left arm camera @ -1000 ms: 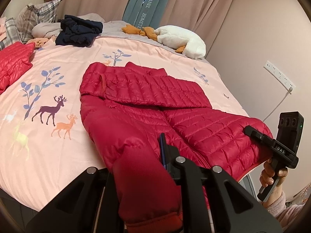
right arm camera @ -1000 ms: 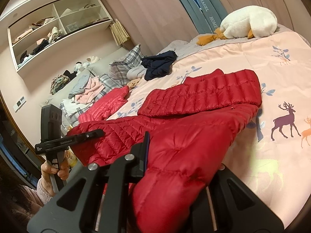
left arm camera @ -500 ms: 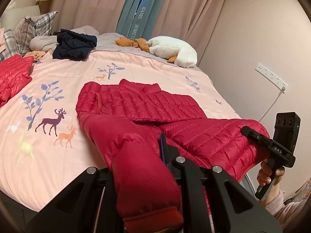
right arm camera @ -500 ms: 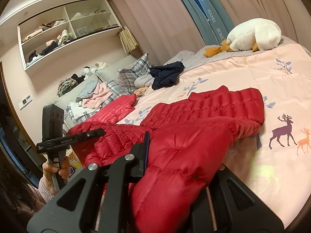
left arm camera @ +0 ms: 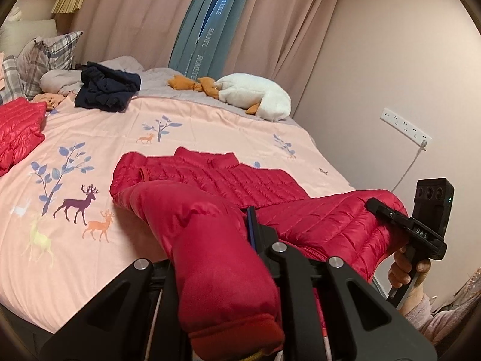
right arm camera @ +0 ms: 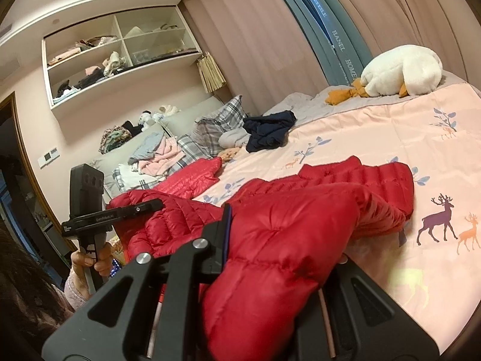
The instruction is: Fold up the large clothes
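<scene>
Lifting the near hem of the red down jacket [left arm camera: 210, 177] off the bed [left arm camera: 90, 138] is the step in hand, and both tongs are clamped on it. Going left to right in the left wrist view: a second red jacket [left arm camera: 18, 129] lies at the far left edge of the bed, a dark navy garment [left arm camera: 108, 90] sits crumpled near the pillows, and the task's jacket lies across the middle of the bedspread, its collar end flat and pointing toward the curtains, its near end raised. The left tongs [left arm camera: 237, 270] are closed on one bottom corner, puffy fabric bulging over them. Further right, the right tongs [left arm camera: 378, 207] pinch the other corner at the bed's edge, with the person's hand [left arm camera: 405, 270] under the handle.

To do this fold well, I judge both corners should travel together, level with each other, so the hem stays straight and lands parallel to the collar. The slippery quilted shell will likely slide, so a low, slow arc over the folded-in sleeves seems wise. Keeping the fabric between the two tongs lightly taut should stop the middle sagging into a crease. The risk is that trapped air puffs the layers apart, so pressing flat afterward may be needed.
</scene>
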A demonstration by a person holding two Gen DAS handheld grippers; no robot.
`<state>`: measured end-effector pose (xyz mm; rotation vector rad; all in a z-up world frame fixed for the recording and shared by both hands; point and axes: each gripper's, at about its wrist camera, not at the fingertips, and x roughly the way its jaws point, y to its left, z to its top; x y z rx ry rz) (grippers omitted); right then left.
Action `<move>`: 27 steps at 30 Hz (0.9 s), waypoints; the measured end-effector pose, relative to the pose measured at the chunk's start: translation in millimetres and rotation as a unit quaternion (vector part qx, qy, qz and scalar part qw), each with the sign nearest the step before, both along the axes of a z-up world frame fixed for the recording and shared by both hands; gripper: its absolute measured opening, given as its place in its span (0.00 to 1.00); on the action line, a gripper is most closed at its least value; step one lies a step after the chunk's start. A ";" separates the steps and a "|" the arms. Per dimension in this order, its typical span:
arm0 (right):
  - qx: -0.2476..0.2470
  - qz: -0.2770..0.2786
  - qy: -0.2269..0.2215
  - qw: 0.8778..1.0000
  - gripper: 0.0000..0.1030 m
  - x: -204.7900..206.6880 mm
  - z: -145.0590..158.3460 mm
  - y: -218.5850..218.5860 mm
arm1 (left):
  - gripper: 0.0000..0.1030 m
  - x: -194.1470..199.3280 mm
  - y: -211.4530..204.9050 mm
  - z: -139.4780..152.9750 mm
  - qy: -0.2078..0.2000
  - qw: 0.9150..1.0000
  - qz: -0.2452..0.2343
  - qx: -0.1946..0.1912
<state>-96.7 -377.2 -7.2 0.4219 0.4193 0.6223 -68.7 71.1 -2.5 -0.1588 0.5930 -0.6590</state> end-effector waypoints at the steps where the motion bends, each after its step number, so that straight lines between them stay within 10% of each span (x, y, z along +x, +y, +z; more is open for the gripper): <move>1: 0.003 0.001 -0.004 1.000 0.13 -0.3 2.2 -0.6 | 0.12 -1.3 0.3 2.2 -0.006 1.000 -0.001 -0.002; 27: 0.024 -0.095 0.038 0.994 0.14 51.8 -27.7 -19.1 | 0.13 45.3 -12.1 -9.2 -0.002 0.997 0.072 0.036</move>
